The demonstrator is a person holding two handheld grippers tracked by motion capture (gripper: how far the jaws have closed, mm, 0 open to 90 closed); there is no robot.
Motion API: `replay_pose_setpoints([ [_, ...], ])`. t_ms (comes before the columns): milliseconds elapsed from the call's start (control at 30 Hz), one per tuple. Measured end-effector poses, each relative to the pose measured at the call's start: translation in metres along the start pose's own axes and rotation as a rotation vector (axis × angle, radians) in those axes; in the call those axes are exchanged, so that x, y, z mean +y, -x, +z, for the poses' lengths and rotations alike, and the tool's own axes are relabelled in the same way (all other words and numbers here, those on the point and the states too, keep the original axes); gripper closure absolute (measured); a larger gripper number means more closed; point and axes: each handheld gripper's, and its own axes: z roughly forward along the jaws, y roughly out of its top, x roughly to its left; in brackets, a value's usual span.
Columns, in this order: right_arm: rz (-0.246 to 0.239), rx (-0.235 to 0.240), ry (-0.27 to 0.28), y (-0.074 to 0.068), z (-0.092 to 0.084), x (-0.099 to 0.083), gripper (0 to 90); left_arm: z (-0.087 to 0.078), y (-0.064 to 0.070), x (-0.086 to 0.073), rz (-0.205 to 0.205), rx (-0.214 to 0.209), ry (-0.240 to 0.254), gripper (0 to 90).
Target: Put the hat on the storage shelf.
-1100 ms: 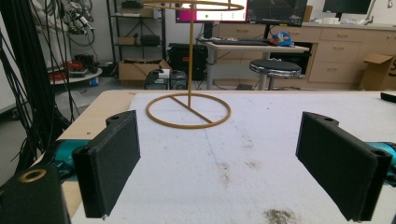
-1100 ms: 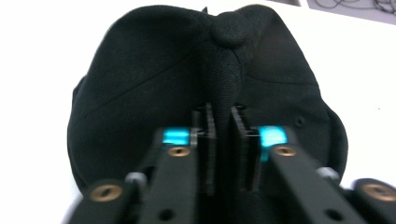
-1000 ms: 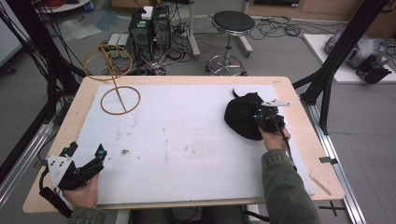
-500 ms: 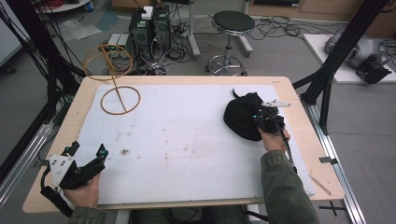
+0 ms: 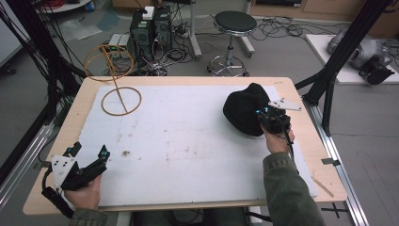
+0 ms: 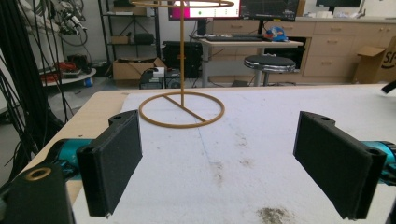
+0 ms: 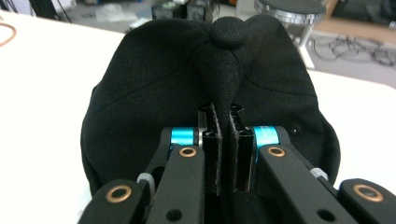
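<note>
So the right gripper [image 7: 223, 154] had its jaws pinched tight on a fold of the black cap [image 5: 244, 110], right up the crown below the top button. Compared with a second ago the cap looked bunched and pulled up off the white mat [image 5: 188, 136] at the right side of the table, instead of lying flat, so I'd say the lift had just started and the grip was holding. The left gripper [image 5: 89, 157] hadn't budged, parked at the near left corner with its jaws spread wide and nothing between them. The brass-coloured wire hat stand [image 5: 117, 84] stood well apart at the far left, probably where the cap was headed.
</note>
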Motion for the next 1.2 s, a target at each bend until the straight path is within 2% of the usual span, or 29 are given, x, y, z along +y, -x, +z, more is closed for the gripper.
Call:
replay_pose_setpoints([
  [133, 0.009, 0.024, 0.061, -0.003, -0.012, 0.009, 86.7, 0.001, 0.001, 0.000, 0.000, -0.006, -0.001, 15.6],
  [300, 0.013, 0.063, 0.099, -0.009, -0.019, 0.023, 86.7, 0.001, -0.001, 0.000, -0.014, -0.005, 0.001, 15.6],
  [533, -0.042, 0.119, 0.147, -0.027, -0.021, 0.041, 86.6, 0.001, -0.004, -0.001, -0.022, -0.007, 0.004, 15.6],
  [733, -0.082, 0.168, 0.156, -0.047, -0.017, 0.054, 86.6, 0.004, -0.004, -0.003, -0.002, -0.014, -0.014, 15.6],
  [833, -0.080, 0.196, 0.160, -0.056, -0.015, 0.062, 86.6, 0.005, -0.003, -0.003, 0.006, -0.017, -0.014, 15.6],
  [1200, -0.123, 0.276, 0.181, -0.095, -0.001, 0.093, 86.5, 0.003, -0.008, -0.004, -0.010, -0.016, -0.007, 15.6],
])
